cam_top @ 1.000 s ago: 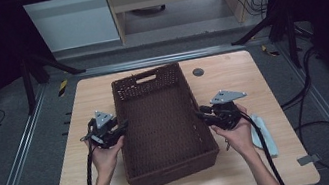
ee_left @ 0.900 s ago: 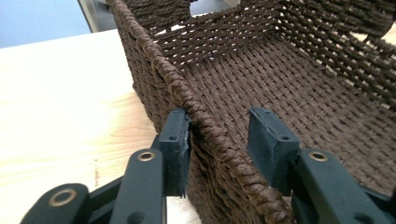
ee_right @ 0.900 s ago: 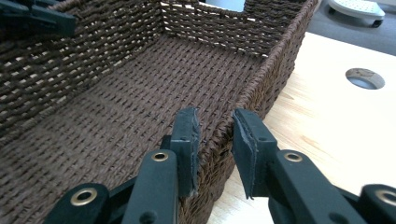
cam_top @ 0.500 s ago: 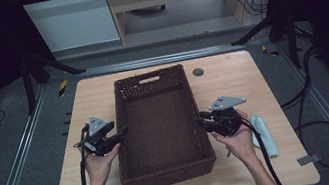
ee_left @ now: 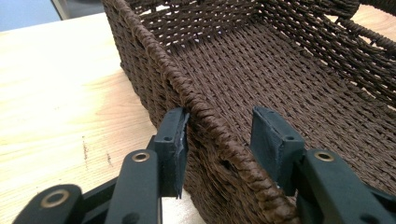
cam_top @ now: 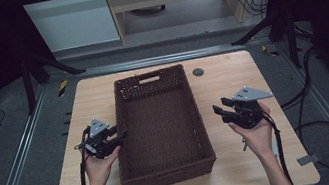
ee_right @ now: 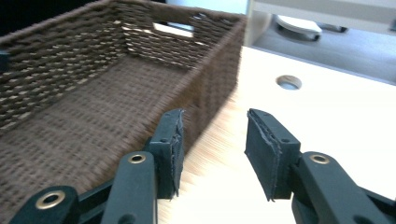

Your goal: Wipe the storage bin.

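1. Two grippers are seen at the long sides of a dark brown wicker basket (cam_top: 160, 123), which stands empty, lengthwise along the middle of the wooden table (cam_top: 246, 170), its handle cut-out at the far end

2. The left gripper (ee_left: 219, 140) is set astride the basket's left rim: one pad lies against the outer wall, the other stands clear inside, so the rim is straddled, not clamped. Its jaws have just been closing, with the rim between them

3. The right gripper (ee_right: 212, 140) is held apart from the right wall, over bare tabletop; its jaws have just been opening to about half width and nothing is held

4. The step in hand is judged to be the letting go of the basket on the right side, with the left side loosely engaged

5. If the basket is to be shifted again, the right jaws would need to be brought back over the right rim and both pairs pressed shut; otherwise the left jaws must be widened and lifted off
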